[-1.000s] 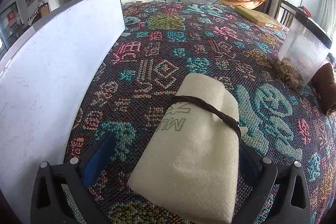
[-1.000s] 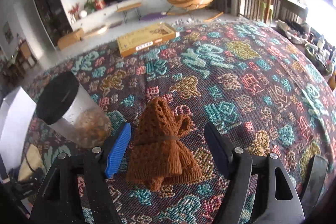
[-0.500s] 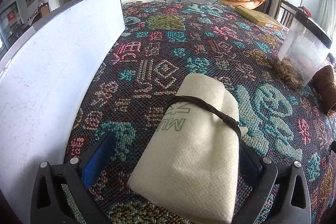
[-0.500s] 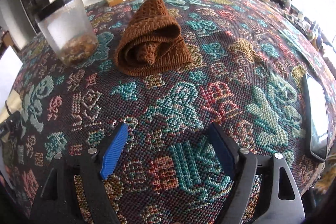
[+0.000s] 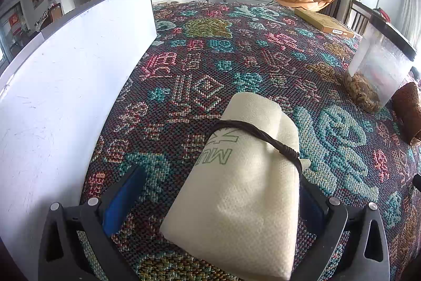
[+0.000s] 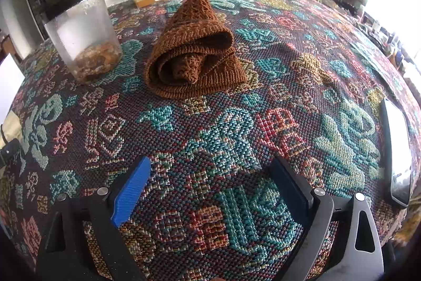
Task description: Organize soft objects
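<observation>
Two spread jaws of the right gripper [image 6: 208,186] hold nothing; the rolled brown knitted cloth [image 6: 193,54] lies straight ahead, apart, beside the clear plastic jar [image 6: 84,36].

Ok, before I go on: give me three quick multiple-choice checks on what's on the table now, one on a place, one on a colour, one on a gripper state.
1. Where does the brown knitted roll lie?
A. On the patterned cloth beside the clear jar
B. Inside the clear jar
C. On the flat cardboard box

2. What colour is the band around the cream rolled towel?
A. Bright red
B. Dark brown
C. White

3. How does the right gripper stand?
A. Shut on the knitted roll
B. Shut on the phone
C. Open, with only cloth between its fingers

Answers: 1 A, the roll rests on the tablecloth next to the clear jar. 2 B, a dark brown band crosses the towel. 3 C, its jaws have just been opening and nothing lies between them.
</observation>
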{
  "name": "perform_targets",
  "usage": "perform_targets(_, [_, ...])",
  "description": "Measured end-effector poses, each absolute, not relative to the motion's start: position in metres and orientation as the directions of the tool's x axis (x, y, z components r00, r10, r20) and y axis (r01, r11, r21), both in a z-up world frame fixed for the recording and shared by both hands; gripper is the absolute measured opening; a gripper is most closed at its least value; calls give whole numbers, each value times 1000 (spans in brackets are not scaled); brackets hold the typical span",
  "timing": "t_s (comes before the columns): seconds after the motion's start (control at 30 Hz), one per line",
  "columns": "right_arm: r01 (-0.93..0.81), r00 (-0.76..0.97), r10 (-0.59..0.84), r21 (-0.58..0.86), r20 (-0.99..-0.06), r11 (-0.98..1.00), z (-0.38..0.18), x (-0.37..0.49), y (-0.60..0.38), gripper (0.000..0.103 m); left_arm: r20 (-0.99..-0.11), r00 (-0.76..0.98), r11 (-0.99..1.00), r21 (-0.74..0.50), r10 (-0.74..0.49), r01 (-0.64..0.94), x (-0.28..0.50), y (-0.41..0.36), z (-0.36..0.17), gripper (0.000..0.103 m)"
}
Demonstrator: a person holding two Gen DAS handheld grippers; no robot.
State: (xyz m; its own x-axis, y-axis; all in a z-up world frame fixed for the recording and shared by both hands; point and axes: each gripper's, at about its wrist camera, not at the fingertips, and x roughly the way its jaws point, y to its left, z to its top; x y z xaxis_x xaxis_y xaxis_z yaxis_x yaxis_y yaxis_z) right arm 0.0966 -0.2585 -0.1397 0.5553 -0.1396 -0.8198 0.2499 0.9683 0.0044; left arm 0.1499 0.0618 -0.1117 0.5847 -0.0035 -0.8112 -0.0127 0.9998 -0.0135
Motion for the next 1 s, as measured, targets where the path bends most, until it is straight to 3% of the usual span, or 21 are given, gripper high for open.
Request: perform_targets(1.0, [252, 548, -139, 4, -825, 968, -141, 96, -259, 94, -811, 585, 1000, -14, -4, -12, 150, 62, -112, 103])
